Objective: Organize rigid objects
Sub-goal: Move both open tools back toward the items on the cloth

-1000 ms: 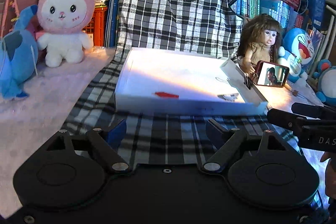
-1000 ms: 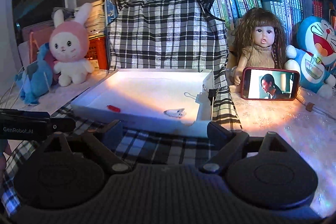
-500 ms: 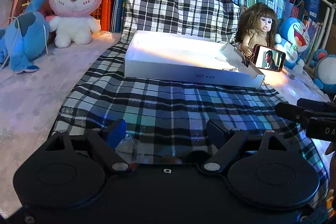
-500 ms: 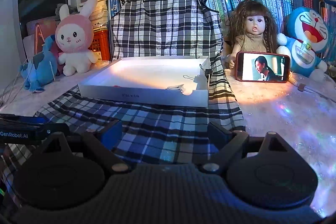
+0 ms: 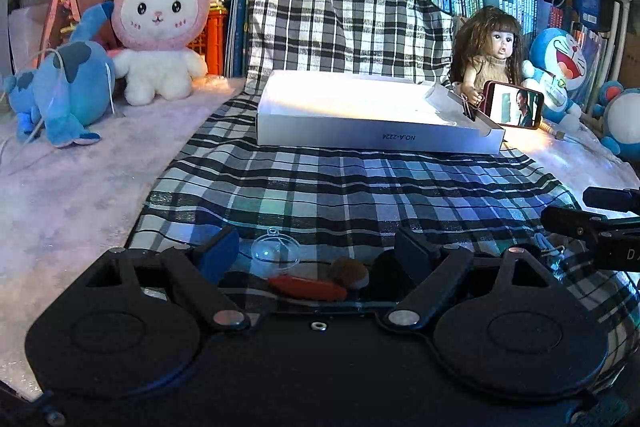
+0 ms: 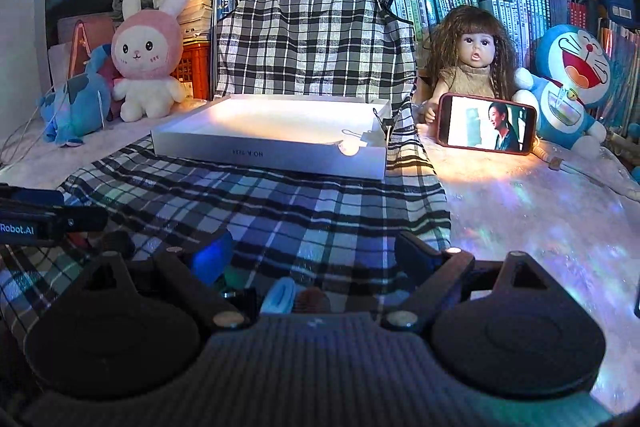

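A white shallow box (image 5: 376, 137) (image 6: 272, 151) lies on the plaid cloth (image 5: 360, 187), far ahead of both grippers. My left gripper (image 5: 316, 251) is open and empty, low over the cloth's near edge. Between its fingers lie a clear plastic dome (image 5: 275, 251), an orange-red piece (image 5: 308, 287) and a small brown-and-white ball (image 5: 349, 273). My right gripper (image 6: 314, 259) is open and empty. Below it lie a light blue clip (image 6: 279, 294) and a brownish piece (image 6: 312, 301), partly hidden by the gripper body. A small pale item (image 6: 348, 147) lies in the box's near right corner.
A pink bunny plush (image 5: 160, 23) and a blue plush (image 5: 64, 87) stand at the left. A doll (image 6: 472, 67), a phone showing video (image 6: 486, 125) and a Doraemon plush (image 6: 572, 83) stand at the right. Books line the back.
Both grippers have pulled back from the box toward the cloth's near edge. Small loose objects have come into view between the fingers.
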`<action>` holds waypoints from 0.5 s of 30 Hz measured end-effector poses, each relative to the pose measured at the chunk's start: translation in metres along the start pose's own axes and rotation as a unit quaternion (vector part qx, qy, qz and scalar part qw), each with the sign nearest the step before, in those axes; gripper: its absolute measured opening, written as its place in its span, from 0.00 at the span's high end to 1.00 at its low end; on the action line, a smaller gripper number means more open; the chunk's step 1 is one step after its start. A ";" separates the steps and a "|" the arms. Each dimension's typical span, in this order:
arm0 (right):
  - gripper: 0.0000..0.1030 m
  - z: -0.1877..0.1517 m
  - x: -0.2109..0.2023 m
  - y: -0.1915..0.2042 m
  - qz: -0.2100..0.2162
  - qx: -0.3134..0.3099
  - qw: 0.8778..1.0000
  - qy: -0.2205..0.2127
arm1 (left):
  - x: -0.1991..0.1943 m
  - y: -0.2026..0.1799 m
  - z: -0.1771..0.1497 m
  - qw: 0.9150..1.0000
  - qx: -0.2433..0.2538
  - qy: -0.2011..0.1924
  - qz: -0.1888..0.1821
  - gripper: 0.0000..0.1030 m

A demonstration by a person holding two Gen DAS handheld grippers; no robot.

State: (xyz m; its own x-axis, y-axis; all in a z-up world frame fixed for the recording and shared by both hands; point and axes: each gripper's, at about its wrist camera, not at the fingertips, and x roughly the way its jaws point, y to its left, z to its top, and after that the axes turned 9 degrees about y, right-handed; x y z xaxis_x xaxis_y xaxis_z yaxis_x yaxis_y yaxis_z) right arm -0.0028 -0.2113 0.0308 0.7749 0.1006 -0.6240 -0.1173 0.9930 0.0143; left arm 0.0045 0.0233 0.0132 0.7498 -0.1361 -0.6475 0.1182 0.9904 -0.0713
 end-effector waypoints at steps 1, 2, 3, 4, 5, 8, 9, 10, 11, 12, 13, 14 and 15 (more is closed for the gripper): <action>0.10 -0.002 -0.001 0.000 -0.001 0.001 1.000 0.000 | -0.002 0.000 -0.002 1.000 0.001 -0.003 0.001 0.18; 0.10 -0.004 -0.002 0.000 -0.002 0.002 1.000 0.000 | -0.003 0.000 -0.004 1.000 0.002 -0.005 0.002 0.18; 0.10 -0.006 -0.003 -0.001 -0.003 0.004 1.000 0.001 | -0.004 0.001 -0.005 1.000 0.003 -0.007 0.002 0.18; 0.10 -0.008 -0.003 -0.001 -0.006 0.005 1.000 0.001 | -0.006 0.001 -0.007 1.000 0.003 -0.007 0.003 0.18; 0.10 -0.010 -0.004 -0.001 -0.008 0.005 1.000 0.001 | -0.007 0.002 -0.009 1.000 0.003 -0.008 0.003 0.18; 0.10 -0.014 -0.006 -0.003 -0.008 0.008 1.000 0.004 | -0.008 0.004 -0.013 1.000 0.001 -0.007 0.007 0.18; 0.10 -0.015 -0.007 -0.004 -0.007 0.010 1.000 0.004 | -0.009 0.005 -0.014 1.000 0.000 -0.006 0.008 0.19; 0.10 -0.015 -0.007 -0.004 -0.006 0.012 1.000 0.003 | -0.010 0.005 -0.015 1.000 -0.001 -0.006 0.010 0.20; 0.10 -0.016 -0.008 -0.005 -0.006 0.014 1.000 0.003 | -0.011 0.006 -0.016 1.000 0.000 -0.007 0.011 0.21; 0.10 -0.016 -0.009 -0.005 -0.005 0.015 1.000 0.002 | -0.012 0.006 -0.017 1.000 0.001 -0.008 0.010 0.23; 0.10 -0.016 -0.011 -0.005 -0.005 0.016 1.000 0.000 | -0.013 0.006 -0.018 1.000 0.002 -0.009 0.010 0.25; 0.10 -0.016 -0.013 -0.005 -0.004 0.016 1.000 -0.003 | -0.015 0.006 -0.019 1.000 0.004 -0.010 0.009 0.25; 0.10 -0.016 -0.015 -0.005 -0.003 0.015 1.000 -0.006 | -0.017 0.005 -0.020 1.000 0.006 -0.011 0.008 0.26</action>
State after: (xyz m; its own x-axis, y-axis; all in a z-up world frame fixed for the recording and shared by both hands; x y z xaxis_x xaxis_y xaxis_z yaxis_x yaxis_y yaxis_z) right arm -0.0242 -0.2190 0.0274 0.7825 0.0961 -0.6152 -0.0954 0.9949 0.0340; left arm -0.0205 0.0313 0.0082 0.7656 -0.1214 -0.6317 0.1144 0.9921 -0.0519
